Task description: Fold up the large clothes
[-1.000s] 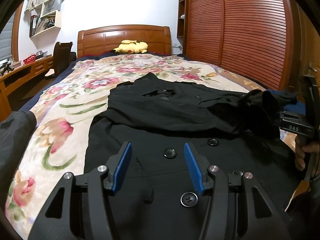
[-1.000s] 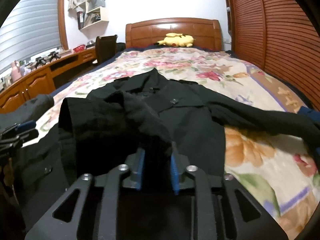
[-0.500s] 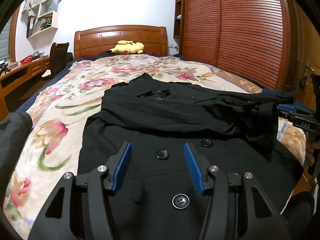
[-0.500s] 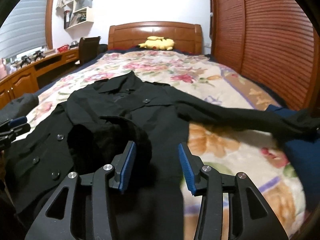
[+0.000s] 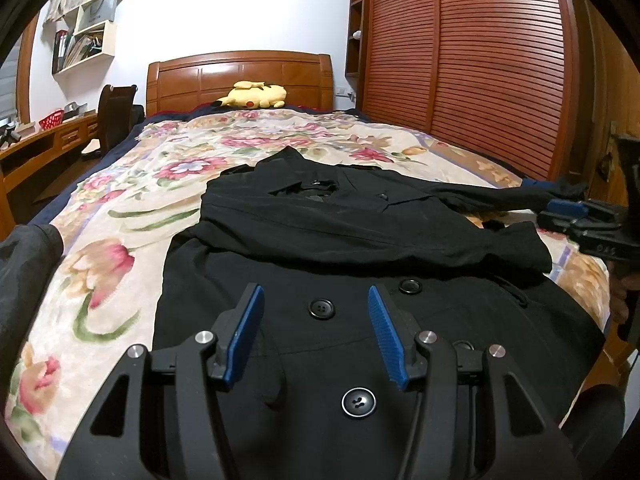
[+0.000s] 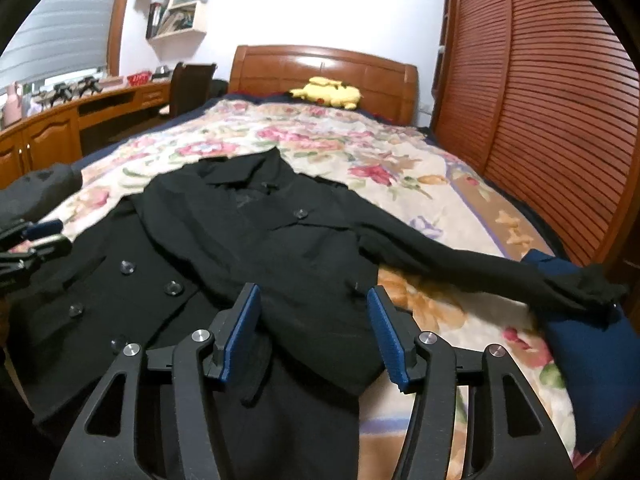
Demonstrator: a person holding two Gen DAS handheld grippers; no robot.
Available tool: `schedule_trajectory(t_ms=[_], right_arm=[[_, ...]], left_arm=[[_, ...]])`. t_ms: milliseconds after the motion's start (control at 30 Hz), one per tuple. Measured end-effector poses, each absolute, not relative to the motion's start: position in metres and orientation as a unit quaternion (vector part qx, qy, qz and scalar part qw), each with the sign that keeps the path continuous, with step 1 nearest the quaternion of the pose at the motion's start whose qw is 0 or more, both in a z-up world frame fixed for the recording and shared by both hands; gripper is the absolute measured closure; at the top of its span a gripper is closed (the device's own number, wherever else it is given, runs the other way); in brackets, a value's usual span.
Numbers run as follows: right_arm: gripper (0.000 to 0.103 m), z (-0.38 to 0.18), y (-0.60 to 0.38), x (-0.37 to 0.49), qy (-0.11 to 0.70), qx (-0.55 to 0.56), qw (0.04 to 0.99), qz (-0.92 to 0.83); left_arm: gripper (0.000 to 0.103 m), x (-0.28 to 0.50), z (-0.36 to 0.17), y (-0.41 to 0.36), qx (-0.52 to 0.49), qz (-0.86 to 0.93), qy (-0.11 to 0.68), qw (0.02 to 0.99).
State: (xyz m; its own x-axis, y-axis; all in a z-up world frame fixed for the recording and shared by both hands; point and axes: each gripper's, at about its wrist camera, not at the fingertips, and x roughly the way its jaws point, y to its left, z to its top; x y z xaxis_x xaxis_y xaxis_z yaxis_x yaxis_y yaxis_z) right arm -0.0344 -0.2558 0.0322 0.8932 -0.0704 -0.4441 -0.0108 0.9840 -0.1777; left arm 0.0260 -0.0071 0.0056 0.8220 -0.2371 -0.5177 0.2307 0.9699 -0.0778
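A black buttoned coat (image 5: 340, 240) lies flat on the floral bed. One sleeve is folded across its front; in the right wrist view the coat (image 6: 248, 240) has its other sleeve (image 6: 480, 268) stretched out to the right edge of the bed. My left gripper (image 5: 316, 320) is open and empty just above the coat's lower front with the buttons. My right gripper (image 6: 314, 320) is open and empty over the end of the folded sleeve; it also shows in the left wrist view (image 5: 580, 220) at the right. My left gripper shows at the left edge of the right wrist view (image 6: 36, 240).
The floral bedspread (image 5: 120, 208) covers the bed, with a yellow plush toy (image 5: 252, 96) at the wooden headboard. A slatted wooden wardrobe (image 5: 480, 60) stands on the right. A desk and chair (image 6: 120, 108) stand on the left. A dark blue sheet (image 6: 592, 360) shows at the bed's right edge.
My right gripper opened and let go of the sleeve, which now lies folded across the coat's front. The right gripper drew back to the right. The left gripper stayed open.
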Motion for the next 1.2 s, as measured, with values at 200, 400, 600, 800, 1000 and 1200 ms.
schedule_trajectory(t_ms=[200, 400, 600, 800, 1000, 1200], right_arm=[[0.046, 0.015, -0.260, -0.004, 0.278, -0.094, 0.956, -0.004], [0.049, 0.008, -0.241, 0.028, 0.308, -0.104, 0.945, 0.030], [0.049, 0.009, -0.197, 0.070, 0.320, -0.111, 0.938, 0.078], [0.051, -0.012, -0.155, 0.097, 0.346, -0.130, 0.921, 0.120], [0.083, -0.039, -0.138, 0.105, 0.378, -0.151, 0.902, 0.146], [0.084, -0.035, -0.151, 0.102, 0.387, -0.113, 0.900, 0.166]], left_arm=[[0.050, 0.027, 0.006, -0.004, -0.005, -0.119, 0.271, 0.955], [0.050, 0.028, 0.007, 0.002, -0.006, -0.107, 0.269, 0.957], [0.050, 0.029, 0.009, 0.016, -0.006, -0.081, 0.263, 0.961], [0.050, 0.029, 0.006, 0.029, -0.010, -0.067, 0.267, 0.961], [0.050, 0.026, 0.006, 0.036, -0.007, -0.066, 0.265, 0.962], [0.050, 0.027, 0.007, 0.039, -0.014, -0.069, 0.263, 0.962]])
